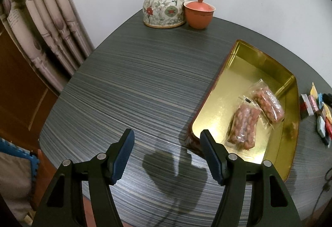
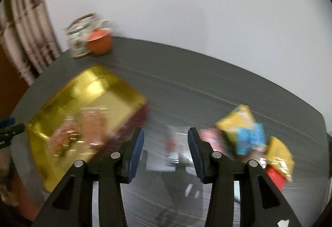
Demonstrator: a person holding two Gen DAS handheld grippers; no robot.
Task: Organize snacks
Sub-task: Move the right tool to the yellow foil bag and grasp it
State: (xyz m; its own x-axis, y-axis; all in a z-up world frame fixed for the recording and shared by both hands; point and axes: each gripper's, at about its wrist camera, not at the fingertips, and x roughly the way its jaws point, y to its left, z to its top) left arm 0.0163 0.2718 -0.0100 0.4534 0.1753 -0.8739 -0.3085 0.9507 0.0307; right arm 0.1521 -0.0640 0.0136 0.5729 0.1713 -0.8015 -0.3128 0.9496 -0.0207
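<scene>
A gold tray with red sides lies on the dark striped table, right of my left gripper. Two clear packets of reddish snacks lie in the tray. My left gripper hovers open over bare table with nothing between its fingers. More small coloured snack packets lie beyond the tray's right side. The right wrist view is blurred: the tray is at the left, and yellow, blue and red packets lie at the right. My right gripper is open above the table between them, holding nothing.
A flowered teapot and an orange lidded cup stand at the table's far edge by the white wall. A curtain and brown wooden furniture are beyond the table's left edge. A thin cable lies at the right.
</scene>
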